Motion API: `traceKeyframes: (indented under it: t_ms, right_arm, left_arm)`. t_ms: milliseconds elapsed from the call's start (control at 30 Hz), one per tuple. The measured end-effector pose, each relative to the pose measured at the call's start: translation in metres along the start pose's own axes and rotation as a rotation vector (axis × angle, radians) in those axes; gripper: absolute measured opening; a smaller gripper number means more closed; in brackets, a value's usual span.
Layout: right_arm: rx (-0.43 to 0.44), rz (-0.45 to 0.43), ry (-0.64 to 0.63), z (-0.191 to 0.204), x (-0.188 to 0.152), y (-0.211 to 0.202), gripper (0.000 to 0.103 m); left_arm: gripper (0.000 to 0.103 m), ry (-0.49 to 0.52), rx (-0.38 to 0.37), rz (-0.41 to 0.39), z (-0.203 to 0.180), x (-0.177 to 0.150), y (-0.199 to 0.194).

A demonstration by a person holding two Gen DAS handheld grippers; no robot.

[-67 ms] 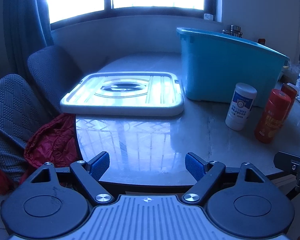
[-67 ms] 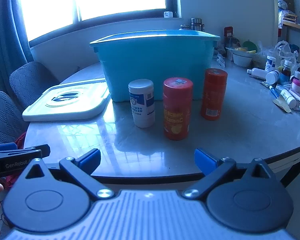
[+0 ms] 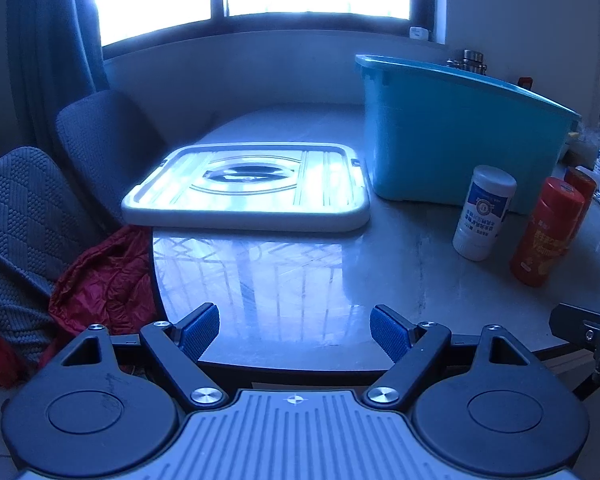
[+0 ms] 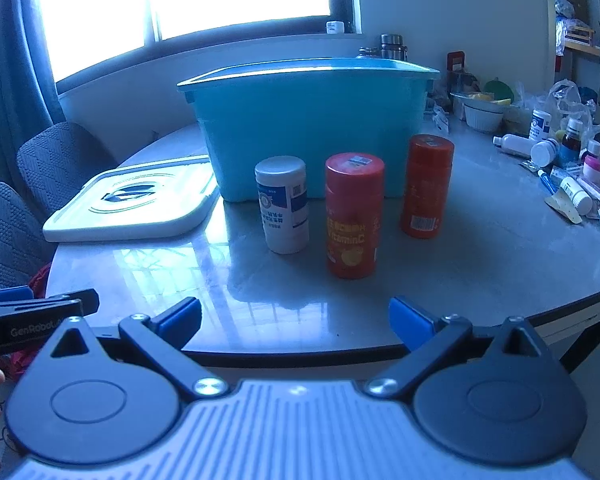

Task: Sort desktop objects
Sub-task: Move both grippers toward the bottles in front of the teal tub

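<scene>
Three bottles (white bottle (image 4: 283, 205), vitamin C bottle (image 4: 354, 216), orange bottle (image 4: 427, 186)) stand mid-bench before the lidless teal bin (image 4: 308, 128), unsorted, both grippers' jaws (left gripper (image 3: 295, 330), right gripper (image 4: 295, 322)) wide, empty, at the near edge.

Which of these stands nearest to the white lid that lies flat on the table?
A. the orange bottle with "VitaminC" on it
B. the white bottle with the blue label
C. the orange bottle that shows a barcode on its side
B: in the right wrist view the white bottle stands leftmost of the three, next to the lid; both orange bottles stand further right.
</scene>
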State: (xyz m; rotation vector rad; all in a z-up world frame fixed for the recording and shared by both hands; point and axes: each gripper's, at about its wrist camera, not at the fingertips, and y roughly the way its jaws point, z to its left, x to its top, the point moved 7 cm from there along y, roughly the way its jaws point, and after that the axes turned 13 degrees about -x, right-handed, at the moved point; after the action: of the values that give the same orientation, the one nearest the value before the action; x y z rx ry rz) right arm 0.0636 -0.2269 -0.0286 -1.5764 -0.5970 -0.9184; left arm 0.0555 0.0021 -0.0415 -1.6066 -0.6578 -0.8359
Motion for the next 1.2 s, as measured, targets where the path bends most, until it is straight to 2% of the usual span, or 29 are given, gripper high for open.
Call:
traceKeyframes:
  t_ms: [167, 600, 900, 1200]
  right_arm:
    - [-0.003, 0.011, 0.0, 0.0, 0.001, 0.003, 0.1]
    - [-0.017, 0.001, 0.009, -0.007, 0.002, 0.008, 0.1]
    - [-0.021, -0.035, 0.015, -0.014, 0.0, 0.01, 0.1]
    - [-0.022, -0.073, 0.031, -0.024, -0.004, 0.017, 0.1]
  left_arm:
    - [0.085, -0.029, -0.014, 0.026, 0.002, -0.002, 0.006]
    - [0.085, -0.03, -0.011, 0.012, -0.006, -0.005, 0.011]
    - [0.085, 0.049, -0.084, -0.023, -0.028, -0.001, 0.025]
    - [0.085, 0.059, -0.1, -0.021, -0.04, -0.005, 0.034]
